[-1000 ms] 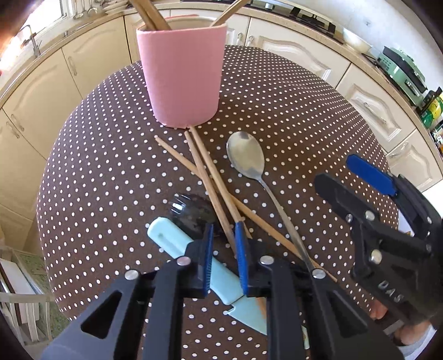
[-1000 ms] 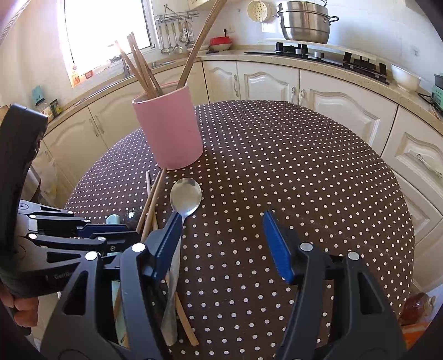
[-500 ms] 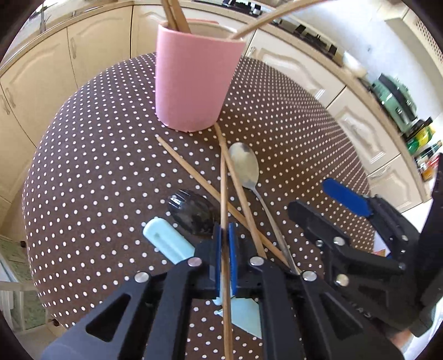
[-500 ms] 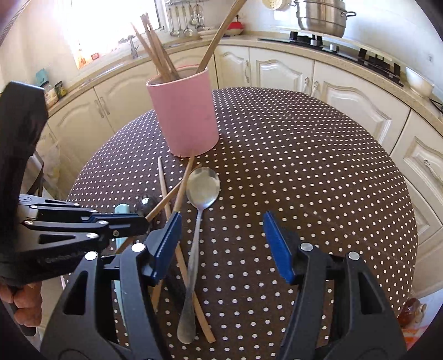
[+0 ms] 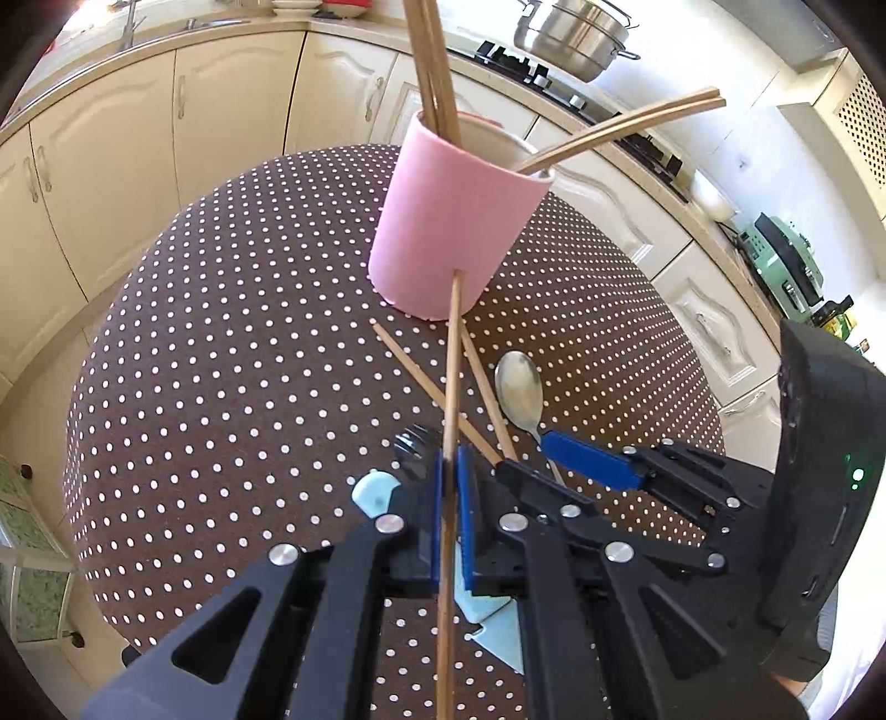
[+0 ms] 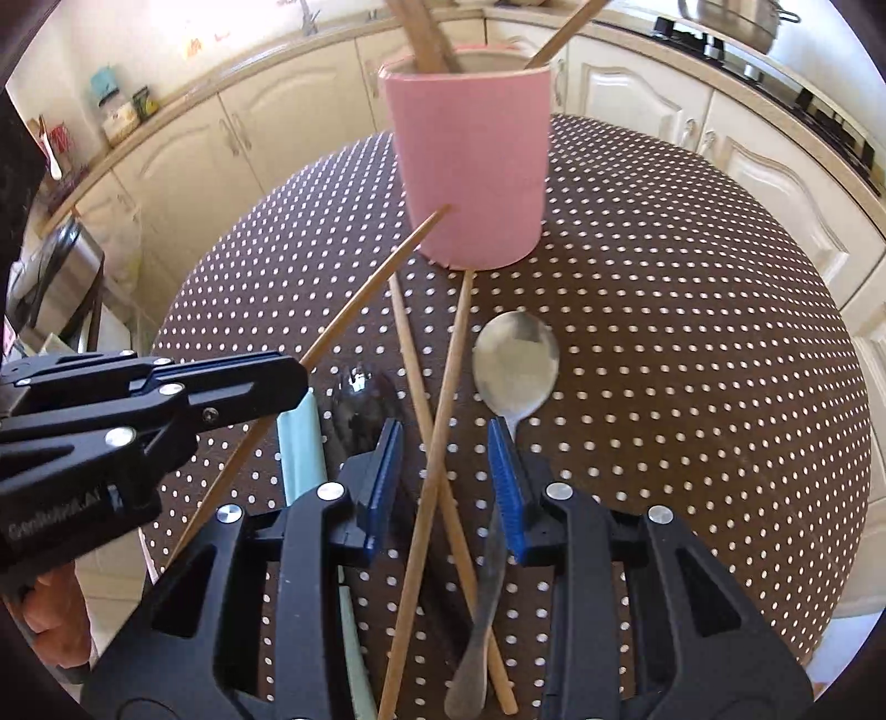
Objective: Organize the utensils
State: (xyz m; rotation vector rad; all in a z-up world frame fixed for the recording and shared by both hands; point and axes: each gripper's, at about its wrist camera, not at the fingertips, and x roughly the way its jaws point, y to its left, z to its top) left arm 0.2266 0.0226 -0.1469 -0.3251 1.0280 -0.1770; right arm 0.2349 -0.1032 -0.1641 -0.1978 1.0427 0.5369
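Observation:
A pink holder (image 5: pixel 454 221) (image 6: pixel 470 166) with several chopsticks in it stands on the dotted table. My left gripper (image 5: pixel 451 498) (image 6: pixel 299 376) is shut on one wooden chopstick (image 5: pixel 451 387) (image 6: pixel 365 293), lifted and pointing at the holder. My right gripper (image 6: pixel 446 459) (image 5: pixel 531 454) is open, low over two crossed chopsticks (image 6: pixel 437 404) lying on the table. A metal spoon (image 6: pixel 515 360) (image 5: pixel 520 387) lies by its right finger. A black ladle (image 6: pixel 360 399) and a pale blue knife (image 6: pixel 299 448) (image 5: pixel 376 490) lie to the left.
The round table with a brown polka-dot cloth (image 5: pixel 221 343) (image 6: pixel 692 332) is ringed by cream kitchen cabinets (image 5: pixel 166 122). A steel pot (image 5: pixel 570 22) sits on the hob behind. The table's right half holds only cloth.
My left gripper closed on one chopstick and lifted it toward the holder. My right gripper narrowed and came down over the two chopsticks on the table.

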